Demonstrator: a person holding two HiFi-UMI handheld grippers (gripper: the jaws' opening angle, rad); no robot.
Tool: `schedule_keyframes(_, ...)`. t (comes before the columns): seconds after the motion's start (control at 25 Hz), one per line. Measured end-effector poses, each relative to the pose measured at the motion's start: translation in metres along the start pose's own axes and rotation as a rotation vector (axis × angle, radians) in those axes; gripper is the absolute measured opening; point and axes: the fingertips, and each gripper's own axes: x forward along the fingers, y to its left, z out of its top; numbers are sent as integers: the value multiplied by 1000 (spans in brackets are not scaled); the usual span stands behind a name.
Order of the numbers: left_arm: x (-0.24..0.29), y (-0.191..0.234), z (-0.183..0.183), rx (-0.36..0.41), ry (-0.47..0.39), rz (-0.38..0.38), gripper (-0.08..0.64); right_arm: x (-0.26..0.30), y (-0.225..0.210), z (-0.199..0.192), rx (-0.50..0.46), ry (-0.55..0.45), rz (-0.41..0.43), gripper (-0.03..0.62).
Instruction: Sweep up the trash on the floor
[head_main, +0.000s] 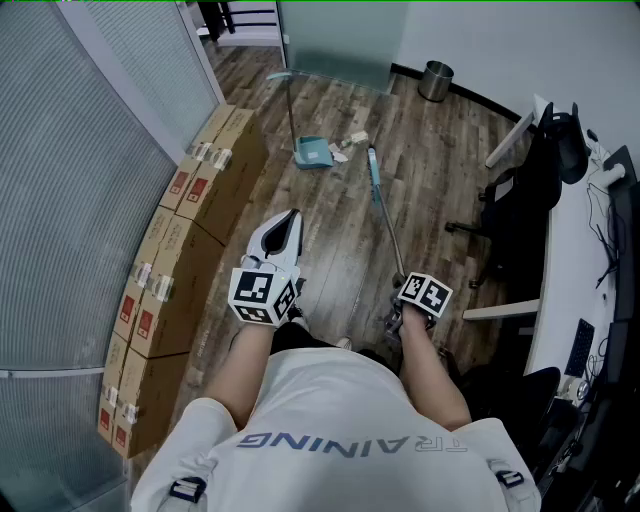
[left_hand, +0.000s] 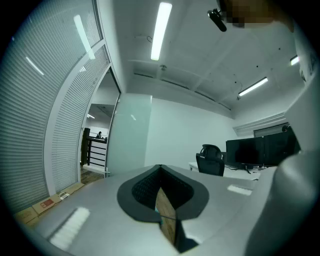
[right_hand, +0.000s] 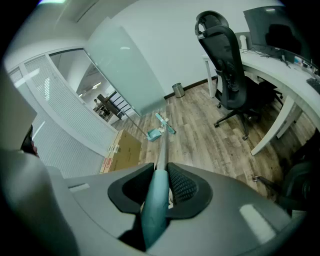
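Observation:
My right gripper (head_main: 402, 300) (right_hand: 160, 174) is shut on the teal grip of a long broom handle (head_main: 385, 215) (right_hand: 161, 150). The broom slants forward and down, and its head (head_main: 372, 156) (right_hand: 165, 123) rests on the wood floor. Just left of the head stands a teal dustpan (head_main: 314, 152) (right_hand: 153, 133) with a long upright handle. Pale scraps of trash (head_main: 346, 146) lie between pan and broom head. My left gripper (head_main: 289, 222) (left_hand: 160, 169) is shut with nothing in it, held level above the floor, well short of the dustpan.
Cardboard boxes (head_main: 190, 230) (right_hand: 122, 150) line the blind-covered glass wall at the left. A black office chair (head_main: 520, 195) (right_hand: 227, 65) and a white desk (head_main: 575, 270) fill the right side. A metal bin (head_main: 435, 81) (right_hand: 178, 90) stands by the far wall.

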Motion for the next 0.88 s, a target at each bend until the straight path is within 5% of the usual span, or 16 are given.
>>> schedule_keyframes(0.88, 52, 65, -2, -33, 24, -44, 0, 40, 46, 28, 29, -8, -31, 104)
